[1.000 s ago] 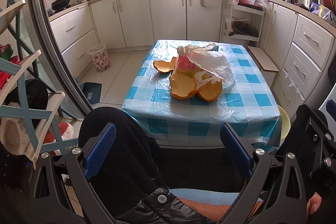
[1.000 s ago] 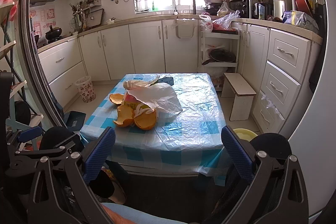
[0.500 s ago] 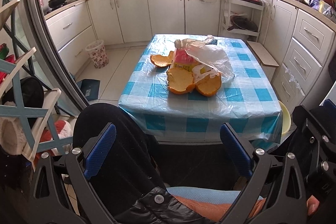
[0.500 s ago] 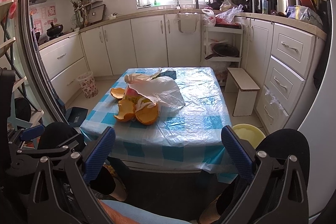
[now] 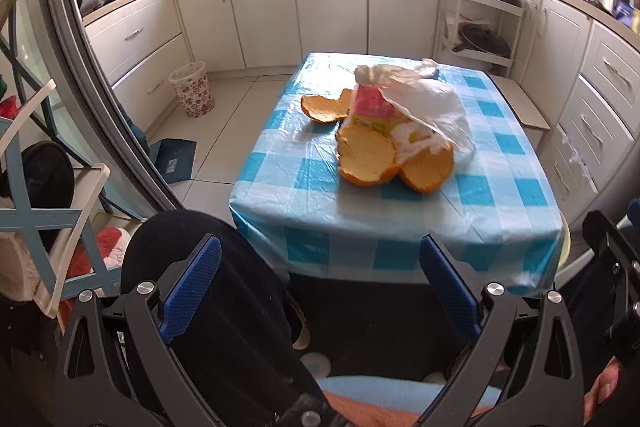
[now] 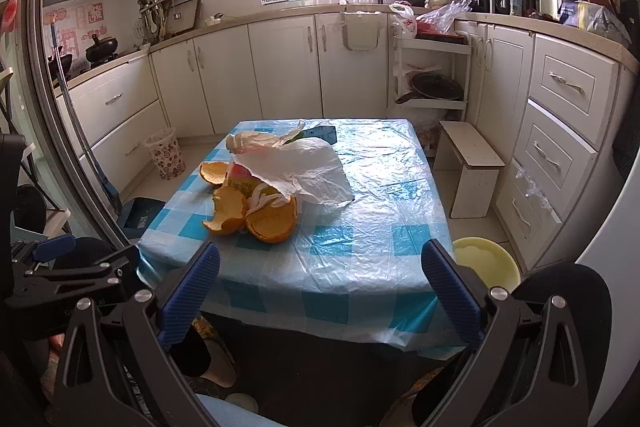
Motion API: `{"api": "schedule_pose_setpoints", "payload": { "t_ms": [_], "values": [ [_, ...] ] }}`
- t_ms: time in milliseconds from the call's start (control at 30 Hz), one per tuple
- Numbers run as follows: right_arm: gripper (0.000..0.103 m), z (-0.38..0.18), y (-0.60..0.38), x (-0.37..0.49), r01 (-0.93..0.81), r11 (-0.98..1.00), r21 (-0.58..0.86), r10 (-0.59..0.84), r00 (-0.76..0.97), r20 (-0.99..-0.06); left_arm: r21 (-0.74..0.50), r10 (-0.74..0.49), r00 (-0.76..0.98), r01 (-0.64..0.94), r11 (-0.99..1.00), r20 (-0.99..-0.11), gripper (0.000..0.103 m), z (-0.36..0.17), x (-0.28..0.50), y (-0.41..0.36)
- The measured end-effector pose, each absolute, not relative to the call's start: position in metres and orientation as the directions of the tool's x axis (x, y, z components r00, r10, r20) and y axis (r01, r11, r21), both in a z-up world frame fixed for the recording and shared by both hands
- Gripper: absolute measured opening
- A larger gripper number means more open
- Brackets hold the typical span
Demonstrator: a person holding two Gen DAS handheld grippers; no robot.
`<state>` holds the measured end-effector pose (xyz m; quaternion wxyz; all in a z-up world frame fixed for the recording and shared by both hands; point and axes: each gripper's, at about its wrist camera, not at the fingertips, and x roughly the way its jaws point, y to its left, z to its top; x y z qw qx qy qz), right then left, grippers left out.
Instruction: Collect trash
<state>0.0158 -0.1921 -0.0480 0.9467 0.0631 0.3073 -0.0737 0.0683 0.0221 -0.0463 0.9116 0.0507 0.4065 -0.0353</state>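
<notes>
1. The left gripper has come closer to the desk than it was a moment ago. It is wide open and holds nothing. That means the picking up has not started yet.
2. The trash sits in a pile on the left part of the desk. There are three orange peels. One peel lies at the back left. Two bigger ones, a peel and another peel, lie at the front, touching each other.
3. A pink and yellow carton stands in the pile, and a white plastic bag drapes over it (the bag hides part of the carton).
4. The right gripper is wide open too, with nothing in it. It hangs over the near edge of the desk, well apart from the pile.
5. A small flowery bin stands on the floor to the left, by the cupboards. I think the trash may go there or into the bag.
6. A little stool and a yellow bowl sit on the floor to the right. The person's dark knees are low in both views, but nothing blocks the way to the pile.
</notes>
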Motion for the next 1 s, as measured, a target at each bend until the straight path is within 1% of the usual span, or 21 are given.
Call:
{"api": "schedule_pose_setpoints", "payload": {
  "t_ms": [167, 300, 467, 600, 700, 833, 1000],
  "values": [
    [0.097, -0.053, -0.201, 0.046, 0.150, 0.985, 0.083, -0.071, 0.798, -0.598, 0.060, 0.003, 0.659, 0.064, 0.996, -0.752, 0.095, -0.051, 0.106, 0.025],
    [0.097, -0.056, -0.208, 0.077, 0.092, 0.993, 0.075, -0.029, 0.800, -0.599, 0.064, 0.009, 0.645, 0.062, 0.996, -0.764, 0.095, -0.058, 0.138, 0.022],
    [0.097, -0.067, -0.222, 0.129, 0.055, 0.993, 0.101, 0.023, 0.763, -0.646, 0.096, 0.032, 0.661, 0.061, 0.993, -0.750, 0.095, -0.061, 0.178, 0.014],
    [0.097, -0.084, -0.233, 0.162, 0.071, 0.993, 0.093, 0.011, 0.735, -0.678, 0.170, 0.023, 0.694, 0.143, 0.975, -0.720, 0.095, -0.059, 0.218, -0.010],
    [0.097, -0.100, -0.238, 0.169, 0.074, 0.991, 0.110, 0.022, 0.725, -0.689, 0.220, 0.000, 0.704, 0.223, 0.950, -0.711, 0.095, -0.061, 0.249, -0.032],
    [0.097, -0.122, -0.239, 0.175, 0.068, 0.990, 0.124, 0.044, 0.682, -0.730, 0.298, -0.015, 0.723, 0.303, 0.905, -0.690, 0.095, -0.066, 0.283, -0.065],
    [0.097, -0.127, -0.233, 0.175, 0.046, 0.991, 0.127, 0.063, 0.680, -0.731, 0.355, -0.036, 0.716, 0.388, 0.851, -0.697, 0.095, -0.079, 0.304, -0.098]
  ]
}}
